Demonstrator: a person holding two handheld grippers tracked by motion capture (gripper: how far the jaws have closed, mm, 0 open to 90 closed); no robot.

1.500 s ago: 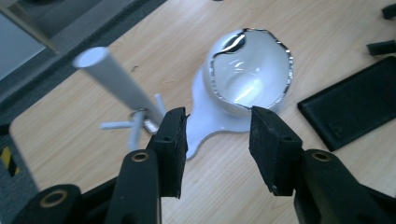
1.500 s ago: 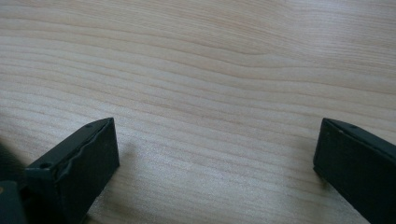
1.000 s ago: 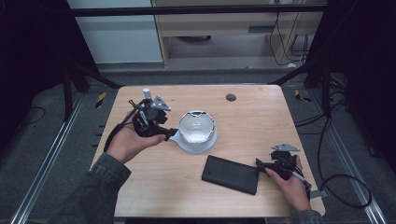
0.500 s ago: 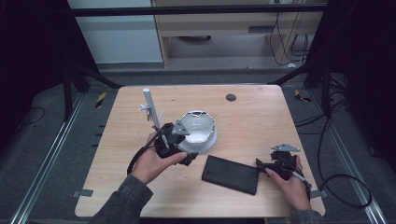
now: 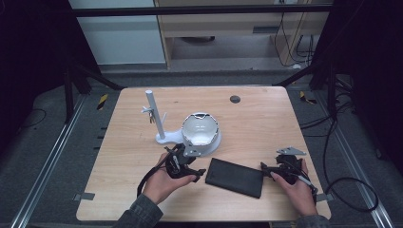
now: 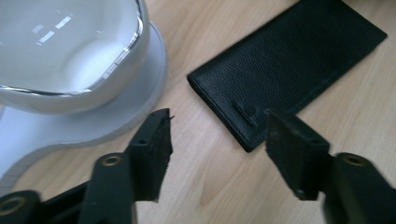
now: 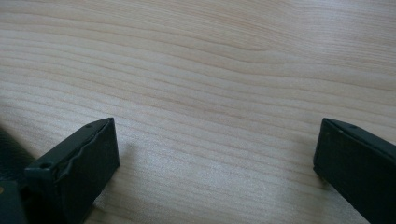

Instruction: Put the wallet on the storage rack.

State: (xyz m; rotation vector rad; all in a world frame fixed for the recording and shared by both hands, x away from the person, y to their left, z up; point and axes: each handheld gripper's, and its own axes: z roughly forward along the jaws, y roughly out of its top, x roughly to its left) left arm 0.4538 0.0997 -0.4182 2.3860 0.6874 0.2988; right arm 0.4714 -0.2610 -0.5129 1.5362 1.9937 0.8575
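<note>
The left gripper (image 6: 215, 140), jaws apart after just closing somewhat, hides the black wallet's (image 5: 236, 177) left corner; the right gripper (image 7: 215, 154) gapes over bare table (image 5: 266, 118).

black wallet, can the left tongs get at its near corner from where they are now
Probably yes. The left tongs stand open just short of the black wallet, aimed at its corner, with bare table between. The white stand sits off to one side, clear of the path.

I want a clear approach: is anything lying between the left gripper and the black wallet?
Nothing: the left gripper view shows bare wood between the open left gripper and the wallet.
</note>
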